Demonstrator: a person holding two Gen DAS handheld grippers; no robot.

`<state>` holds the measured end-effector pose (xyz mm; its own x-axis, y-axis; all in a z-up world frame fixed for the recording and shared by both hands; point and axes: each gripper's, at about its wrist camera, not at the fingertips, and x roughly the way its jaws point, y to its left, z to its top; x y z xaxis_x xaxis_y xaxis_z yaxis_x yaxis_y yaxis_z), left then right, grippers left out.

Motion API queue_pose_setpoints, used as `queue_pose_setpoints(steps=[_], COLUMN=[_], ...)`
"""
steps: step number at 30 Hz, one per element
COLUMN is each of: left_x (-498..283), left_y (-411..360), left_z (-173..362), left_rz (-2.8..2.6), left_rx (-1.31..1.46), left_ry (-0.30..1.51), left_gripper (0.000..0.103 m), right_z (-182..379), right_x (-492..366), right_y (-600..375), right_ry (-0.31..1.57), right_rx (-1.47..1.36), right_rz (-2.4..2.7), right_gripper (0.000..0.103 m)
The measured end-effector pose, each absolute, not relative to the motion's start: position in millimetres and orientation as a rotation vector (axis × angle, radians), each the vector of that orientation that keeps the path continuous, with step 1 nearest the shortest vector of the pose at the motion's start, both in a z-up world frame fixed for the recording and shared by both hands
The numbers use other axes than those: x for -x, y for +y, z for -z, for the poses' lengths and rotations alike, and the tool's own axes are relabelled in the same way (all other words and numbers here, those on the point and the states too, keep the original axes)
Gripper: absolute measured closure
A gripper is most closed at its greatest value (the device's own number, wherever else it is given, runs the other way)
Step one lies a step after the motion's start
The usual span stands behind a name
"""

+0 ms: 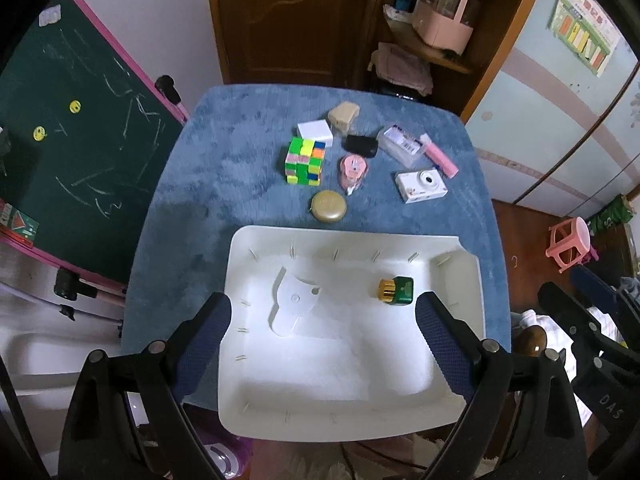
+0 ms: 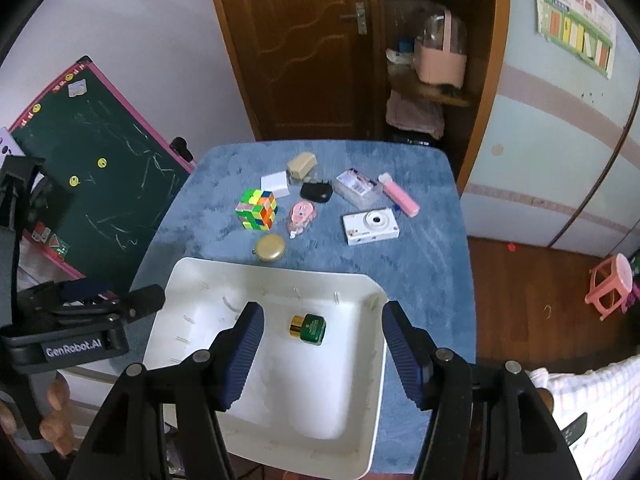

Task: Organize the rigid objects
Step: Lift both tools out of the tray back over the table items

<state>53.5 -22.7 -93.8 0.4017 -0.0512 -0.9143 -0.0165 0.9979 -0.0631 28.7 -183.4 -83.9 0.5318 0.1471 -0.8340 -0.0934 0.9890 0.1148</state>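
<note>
Lettering "GenRobot.AI" marks the left gripper (image 2: 96, 300) beside the white tray (image 2: 372, 344).

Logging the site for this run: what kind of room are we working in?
Most likely a child's bedroom or playroom at home: a chalkboard leans on the wall, a wooden door and cluttered shelf stand behind the blue table, and a pink stool is on the floor.

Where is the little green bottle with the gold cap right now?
The green bottle lies inside the white tray, toward its right side in the left wrist view, apart from the white flat piece.
</note>
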Motion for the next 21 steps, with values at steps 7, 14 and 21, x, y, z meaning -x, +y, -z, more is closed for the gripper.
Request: queue_pose_setpoints(steps=[7, 14, 21], left_x=[-57, -79, -122], left_y=[-29, -28, -17], left_z=[73, 52, 28], left_rz=[0.015, 0.027, 0.021], left_rx=[0.052, 0.016, -0.058], left_ry=[1.119, 1.097, 1.040], left_gripper=[0.009, 0.009, 0.009], right_z=[62, 46, 22], right_x=[-27, -43, -79], right_y=[-189, -188, -183], right_ry=[0.944, 0.930, 0.884], right_rx=[-0.053, -0.071, -0.059], right_rz=[-0.165, -0.174, -0.125], right_gripper=[0.036, 0.036, 0.036])
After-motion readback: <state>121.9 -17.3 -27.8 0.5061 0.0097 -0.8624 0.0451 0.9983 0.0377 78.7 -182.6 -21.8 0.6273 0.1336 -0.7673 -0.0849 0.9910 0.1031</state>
